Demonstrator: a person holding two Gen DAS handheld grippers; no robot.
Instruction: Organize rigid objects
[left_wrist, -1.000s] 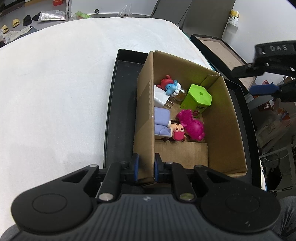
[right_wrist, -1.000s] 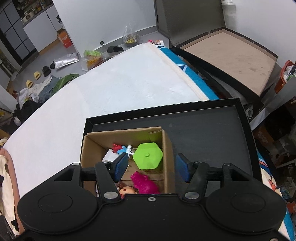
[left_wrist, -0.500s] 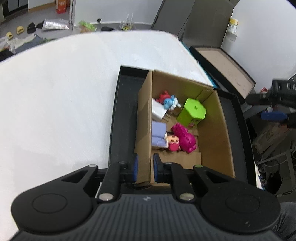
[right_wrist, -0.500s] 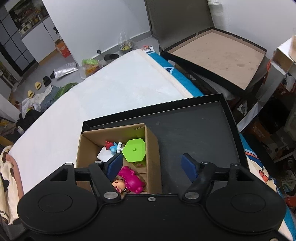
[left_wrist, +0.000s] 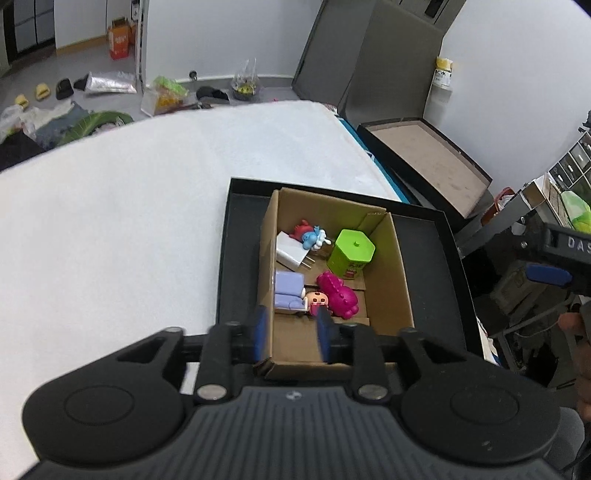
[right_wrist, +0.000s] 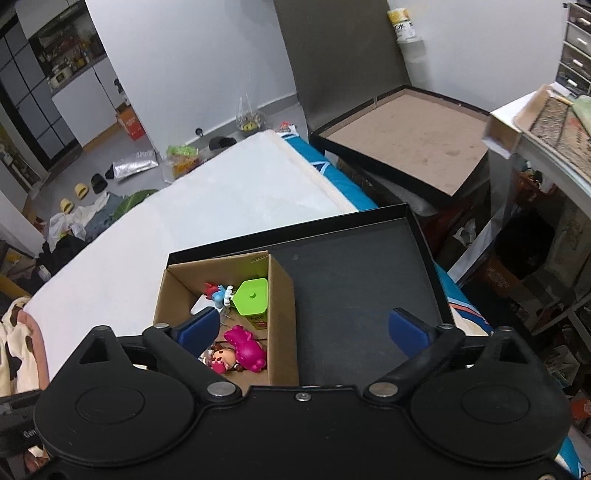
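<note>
Box (left_wrist: 388, 295) sat in the black tray (left_wrist: 236, 258) on the white bed (left_wrist: 129, 221), toys already inside: green can (left_wrist: 351, 253), pink toy (left_wrist: 338, 295), doll (left_wrist: 317, 300), purple block (left_wrist: 288, 290), white plug (left_wrist: 291, 253) and the blue-red figure (left_wrist: 310, 236) at the far end. Left gripper (left_wrist: 290, 334) had its jaws opening, straddling the near-left wall of the box with the pads off the cardboard — nothing clamped. Right gripper (right_wrist: 303, 326) was opening to nearly full spread, jaws apart over the box's right wall and bare tray floor, holding nothing. My read: contents are packed and both grippers are letting go, so the step in hand is a clean release. To do it well — let the left jaws clear the wall fully before pulling away, and lift straight off so the pad doesn't snag the rim and tip or drag the box. Keep the right one wide and clear of the right wall. No loose item visible on the bed, so sorting looked close to done.
</note>
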